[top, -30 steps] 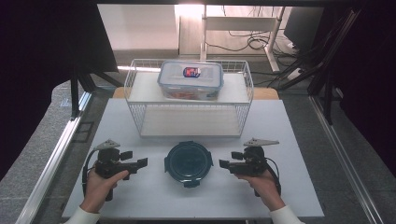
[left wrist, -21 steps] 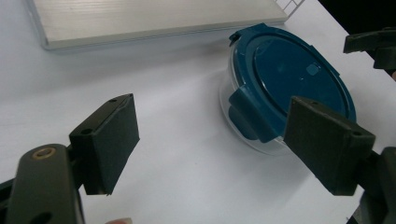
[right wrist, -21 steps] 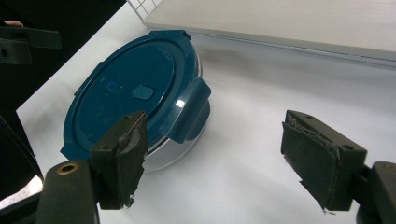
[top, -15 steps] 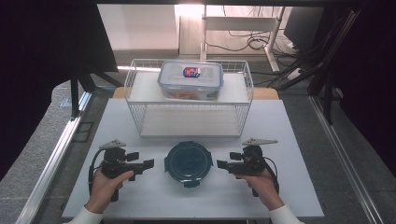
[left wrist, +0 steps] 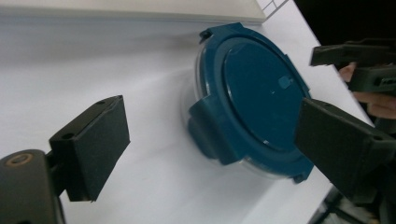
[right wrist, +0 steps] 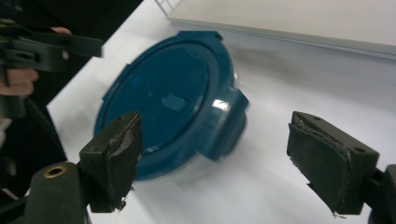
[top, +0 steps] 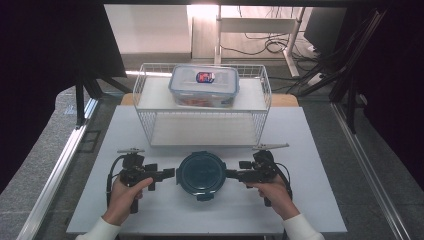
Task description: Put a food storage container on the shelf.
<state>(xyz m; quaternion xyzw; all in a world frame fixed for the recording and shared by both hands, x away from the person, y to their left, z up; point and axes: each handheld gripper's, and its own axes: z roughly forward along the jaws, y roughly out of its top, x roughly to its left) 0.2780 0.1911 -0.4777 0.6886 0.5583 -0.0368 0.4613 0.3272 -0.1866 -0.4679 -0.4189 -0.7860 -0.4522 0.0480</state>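
Observation:
A round container with a dark blue clip lid (top: 201,172) sits on the white table between my two grippers. In the high view my left gripper (top: 170,174) points at the container's left edge and my right gripper (top: 230,174) at its right edge. The left gripper view has the lid (left wrist: 254,93) lying just ahead of the left gripper (left wrist: 212,114). One lid clip shows between the pads (left wrist: 93,144), untouched. In the right gripper view the lid (right wrist: 163,98) faces the right gripper (right wrist: 217,126), whose worn pads (right wrist: 327,158) stand apart from it. Both sets of jaws have just been opening and grip nothing.
Behind the container stands a white wire rack (top: 260,107), its upper shelf carrying a clear rectangular box with a blue-rimmed lid (top: 204,85). The table (top: 305,210) has bare room at front and at both sides. Black frame posts flank it.
My left gripper has slid right, toward the container, and my right gripper has edged slightly left. Both pairs of jaws stand wider apart than before.

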